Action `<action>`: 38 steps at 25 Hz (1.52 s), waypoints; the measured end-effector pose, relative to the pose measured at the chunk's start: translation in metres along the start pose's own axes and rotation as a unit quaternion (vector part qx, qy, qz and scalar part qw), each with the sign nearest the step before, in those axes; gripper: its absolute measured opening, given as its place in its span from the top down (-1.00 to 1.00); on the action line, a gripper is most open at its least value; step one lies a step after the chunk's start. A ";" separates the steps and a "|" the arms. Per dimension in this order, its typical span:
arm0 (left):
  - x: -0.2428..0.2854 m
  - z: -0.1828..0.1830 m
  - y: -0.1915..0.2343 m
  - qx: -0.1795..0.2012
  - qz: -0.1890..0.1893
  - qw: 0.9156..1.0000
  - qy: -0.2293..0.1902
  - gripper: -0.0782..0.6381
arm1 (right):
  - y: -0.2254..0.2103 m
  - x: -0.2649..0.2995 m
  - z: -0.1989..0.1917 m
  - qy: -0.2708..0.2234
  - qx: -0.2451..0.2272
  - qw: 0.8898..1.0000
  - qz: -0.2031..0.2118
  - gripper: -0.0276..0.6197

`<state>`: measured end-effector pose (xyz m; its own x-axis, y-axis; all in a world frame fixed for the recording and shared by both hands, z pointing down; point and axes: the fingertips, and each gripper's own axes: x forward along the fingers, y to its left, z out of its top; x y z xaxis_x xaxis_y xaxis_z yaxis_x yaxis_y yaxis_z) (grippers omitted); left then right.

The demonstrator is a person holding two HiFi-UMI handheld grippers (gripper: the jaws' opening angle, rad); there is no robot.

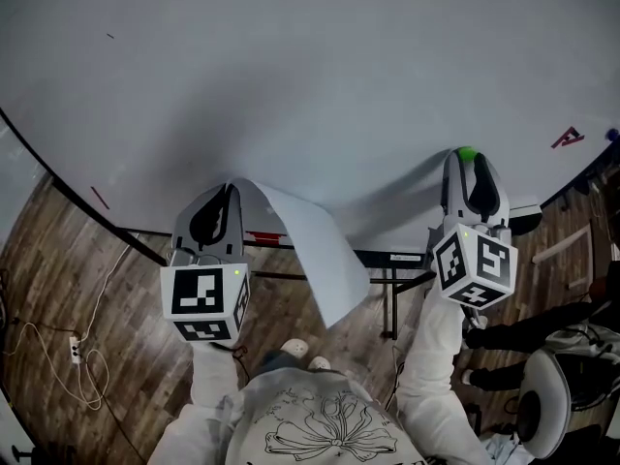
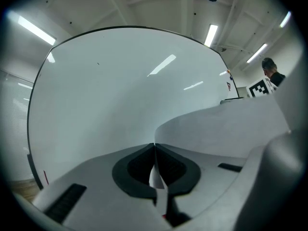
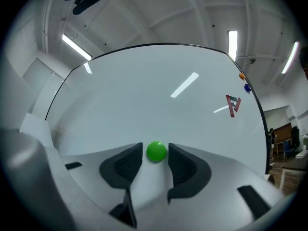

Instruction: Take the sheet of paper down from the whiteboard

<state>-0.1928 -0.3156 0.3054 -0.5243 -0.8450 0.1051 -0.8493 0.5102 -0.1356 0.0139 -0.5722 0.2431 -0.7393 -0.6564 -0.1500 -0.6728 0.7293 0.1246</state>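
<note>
The white sheet of paper [image 1: 320, 250] hangs curled off the whiteboard [image 1: 291, 85], and my left gripper [image 1: 230, 188] is shut on its upper left edge. In the left gripper view the sheet [image 2: 226, 129] bends away to the right from the closed jaws of the left gripper [image 2: 154, 146]. A round green magnet [image 1: 467, 152] sticks to the board at the right. My right gripper [image 1: 466, 163] stands open around it. In the right gripper view the magnet [image 3: 156, 151] sits between the pads [image 3: 129, 165] with a thin gap on each side.
A red mark [image 3: 233, 105] plus an orange magnet [image 3: 241, 75] and a blue magnet [image 3: 247, 87] sit near the board's right edge. The board's tray and stand [image 1: 387, 257] are below. Cables [image 1: 58, 347] lie on the wooden floor. A person [image 1: 542, 327] is at the right.
</note>
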 end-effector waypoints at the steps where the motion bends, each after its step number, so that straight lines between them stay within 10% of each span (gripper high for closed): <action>1: -0.001 0.001 -0.001 0.002 -0.001 1.000 -0.001 0.77 | 0.001 -0.003 0.001 -0.002 0.004 1.000 0.000 0.41; 13: -0.008 0.022 -0.037 0.023 -0.036 0.999 -0.025 0.77 | 0.039 -0.036 0.001 -0.005 0.029 0.999 0.026 0.79; 38: -0.019 0.031 -0.091 0.017 -0.061 0.997 -0.043 0.77 | 0.067 -0.066 -0.007 0.013 0.059 0.996 0.064 0.89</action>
<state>-0.1032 -0.3509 0.2853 -0.4084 -0.9120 0.0378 -0.9034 0.3979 -0.1601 0.0173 -0.4810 0.2682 -0.8208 -0.5595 -0.1148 -0.5654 0.8245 0.0239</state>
